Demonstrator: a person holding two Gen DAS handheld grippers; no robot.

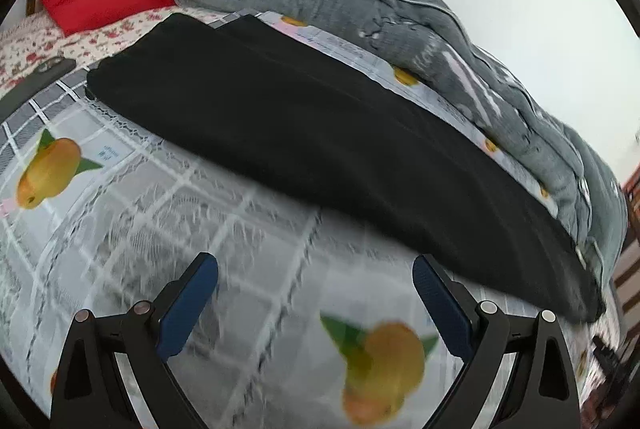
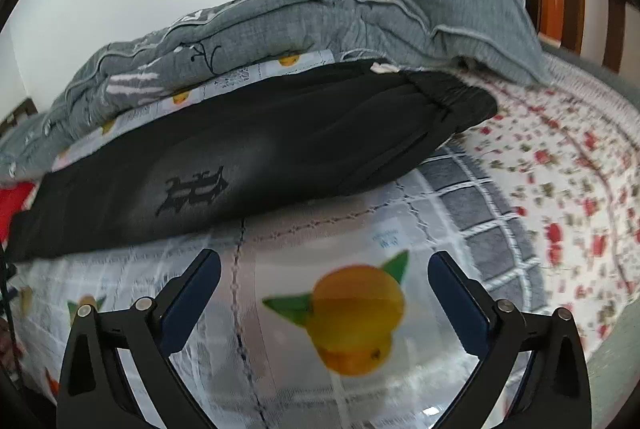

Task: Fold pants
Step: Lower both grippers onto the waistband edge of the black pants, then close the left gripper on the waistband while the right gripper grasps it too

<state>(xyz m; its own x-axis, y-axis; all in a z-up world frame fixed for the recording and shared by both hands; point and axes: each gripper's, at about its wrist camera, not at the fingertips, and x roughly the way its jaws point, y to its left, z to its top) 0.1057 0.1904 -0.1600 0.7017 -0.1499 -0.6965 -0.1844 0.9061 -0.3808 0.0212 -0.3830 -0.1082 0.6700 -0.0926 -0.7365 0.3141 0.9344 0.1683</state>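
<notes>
1. Left gripper (image 1: pixel 315 271) spread wide, nothing between its blue pads, hovering above the fruit-print sheet (image 1: pixel 132 197); the black pants (image 1: pixel 320 145) lie from 10 to 4 o'clock ahead of it
2. Right gripper (image 2: pixel 324 267) equally wide and empty; here the pants (image 2: pixel 256 153) run across 12 o'clock, gathered elastic waistband at 1 o'clock
3. Risk: the soft sheet could get pinched along with a hem, dragging it into the fold
4. Risk: the limp, matte knit may sag or twist if each end lifts unevenly
5. The grey quilted duvet (image 2: pixel 360 13) seems to touch the far edge, though blur hides it; it might snag
</notes>
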